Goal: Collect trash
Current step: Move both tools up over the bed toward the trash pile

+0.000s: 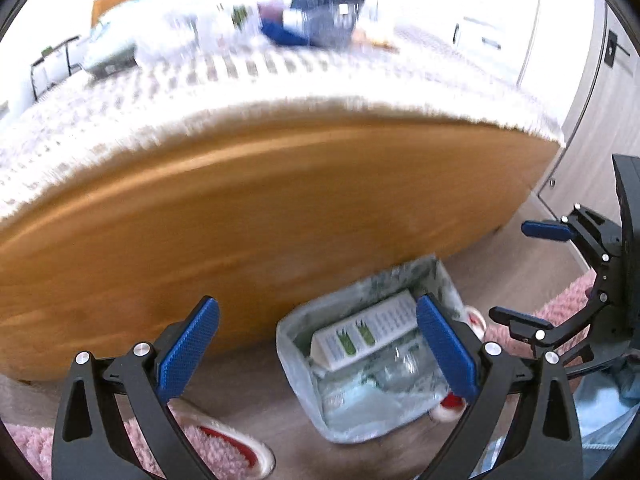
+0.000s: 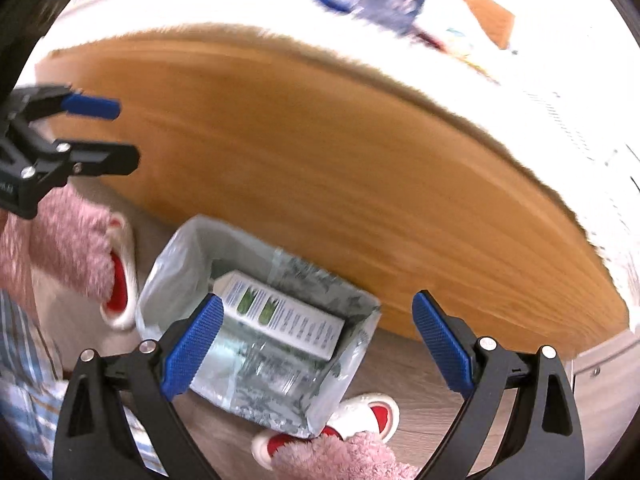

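The trash bin (image 1: 304, 364) sits on the floor just beside the wooden bed frame (image 1: 280, 208), a small rectangular container lined with a thin, crinkly, pale plastic bag. Inside lies a white carton (image 1: 364, 332) with green pictures and rows of small print, flat on its side across clear, crumpled plastic wrapping (image 2: 264, 368). The carton looks stiff and sharp-cornered; the wrap under it is glossy and limp.

Both tongs hang above the bin with their blue, ribbed pads wide apart and nothing between them: the left tongs (image 1: 318, 354) over the bin's left half, the right tongs (image 2: 316, 350) over its right rim. Each also shows in the other's view, off to the side, likewise spread.

Pink fluffy slippers (image 2: 68, 248) with white-and-red soles rest on the wood-look floor (image 1: 248, 396), one touching the bin's near corner. Beyond, a white knobbly bedspread (image 1: 200, 92) hangs over the frame's edge, and more loose items, too blurred to name, lie on the bed.

From here I would worry about the liner: a pad catching that slack plastic could drag it off the rim or tip the light bin. The views are smeared by motion, so a hurried reach toward the bed might also snag the bedspread's fringe.
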The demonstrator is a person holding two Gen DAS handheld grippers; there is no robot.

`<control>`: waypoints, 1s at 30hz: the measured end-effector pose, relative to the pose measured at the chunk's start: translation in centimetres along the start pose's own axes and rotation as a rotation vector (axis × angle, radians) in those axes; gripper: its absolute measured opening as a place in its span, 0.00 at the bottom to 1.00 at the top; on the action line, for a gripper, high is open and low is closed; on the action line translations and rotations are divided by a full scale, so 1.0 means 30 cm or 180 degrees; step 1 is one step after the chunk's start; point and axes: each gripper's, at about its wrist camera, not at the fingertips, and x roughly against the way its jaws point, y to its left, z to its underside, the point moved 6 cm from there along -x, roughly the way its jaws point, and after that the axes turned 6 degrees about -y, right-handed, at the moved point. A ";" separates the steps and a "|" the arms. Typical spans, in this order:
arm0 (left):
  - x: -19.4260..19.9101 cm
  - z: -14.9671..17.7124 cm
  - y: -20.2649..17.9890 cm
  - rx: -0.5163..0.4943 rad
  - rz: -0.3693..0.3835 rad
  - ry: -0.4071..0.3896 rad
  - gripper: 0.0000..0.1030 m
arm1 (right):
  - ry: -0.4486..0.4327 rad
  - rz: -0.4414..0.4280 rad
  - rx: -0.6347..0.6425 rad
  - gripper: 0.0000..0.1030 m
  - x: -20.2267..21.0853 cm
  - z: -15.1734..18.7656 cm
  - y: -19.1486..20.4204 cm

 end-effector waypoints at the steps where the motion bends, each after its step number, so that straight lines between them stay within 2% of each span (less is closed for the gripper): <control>1: 0.016 -0.014 0.002 0.0014 -0.0003 -0.0089 0.93 | -0.0070 0.0043 -0.0069 0.89 0.017 -0.010 -0.014; 9: 0.116 -0.097 0.017 0.0119 -0.0005 -0.0581 0.93 | -0.0630 0.0360 -0.0597 0.89 0.149 -0.076 -0.118; 20: 0.227 -0.182 -0.020 -0.0027 -0.0035 -0.1121 0.93 | -0.1253 0.0601 -0.0971 0.89 0.298 -0.151 -0.202; 30: 0.268 -0.232 -0.037 -0.0075 -0.0002 -0.1284 0.93 | -0.1481 0.0821 -0.1138 0.89 0.359 -0.197 -0.245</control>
